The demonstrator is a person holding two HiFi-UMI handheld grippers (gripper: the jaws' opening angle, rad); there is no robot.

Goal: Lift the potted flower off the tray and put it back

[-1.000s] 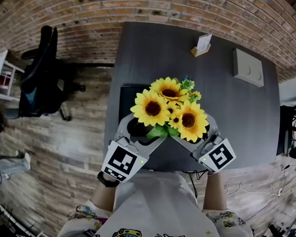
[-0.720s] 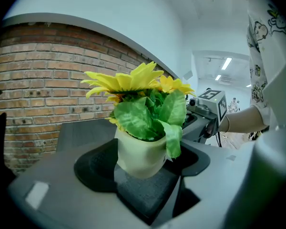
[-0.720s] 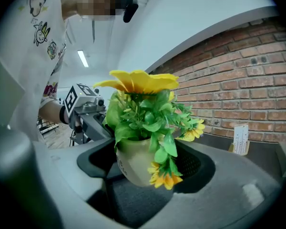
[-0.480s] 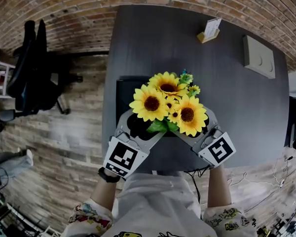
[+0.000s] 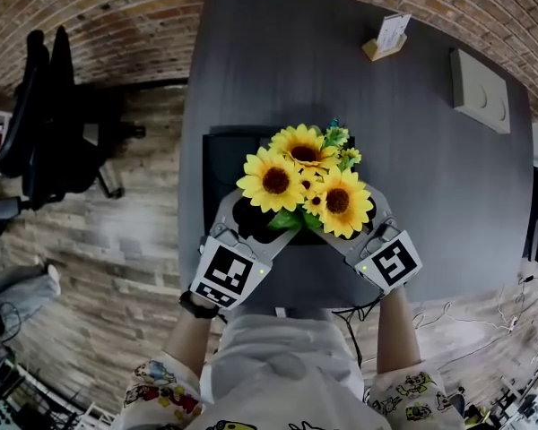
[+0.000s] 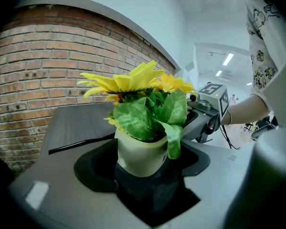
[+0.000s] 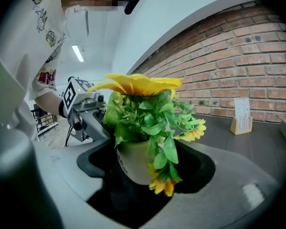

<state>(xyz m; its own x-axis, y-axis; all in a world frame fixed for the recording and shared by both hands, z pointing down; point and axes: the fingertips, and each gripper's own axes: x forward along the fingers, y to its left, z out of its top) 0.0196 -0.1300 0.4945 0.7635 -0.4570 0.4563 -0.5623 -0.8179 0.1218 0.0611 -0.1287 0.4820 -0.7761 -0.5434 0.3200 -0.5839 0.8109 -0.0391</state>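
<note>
While both grippers hold it, the one potted flower [image 5: 307,179] hangs over the single black tray [image 5: 220,155] near the front edge of the dark counter [image 5: 341,79]. Whether the base of the pot touches the tray cannot be told.

Far left, on the plank floor, stands one black office chair [image 5: 49,124], well apart from the counter. Next comes the left gripper [image 5: 251,222], with its marker cube towards the person. Its two fingers [image 6: 52,194] are clenched on the pale pot, which sits in the rounded hollow between them in the left gripper view.

From above, the plant shows three big yellow sunflower heads (plus one small bloom tucked between them) and green leaves spilling over the rim. The tray's left and rear edges show from under the blooms.

To the right, the right gripper [image 5: 354,231] meets the pot from the other side. Its two fingers [image 7: 238,185] are likewise closed around the pot, set wide to take it in, and a small yellow flower droops over the near rim in the right gripper view.

Farther right, at the back of the counter, stand one small card stand [image 5: 387,38] and one flat grey box [image 5: 480,92], both well apart from the tray.
</note>
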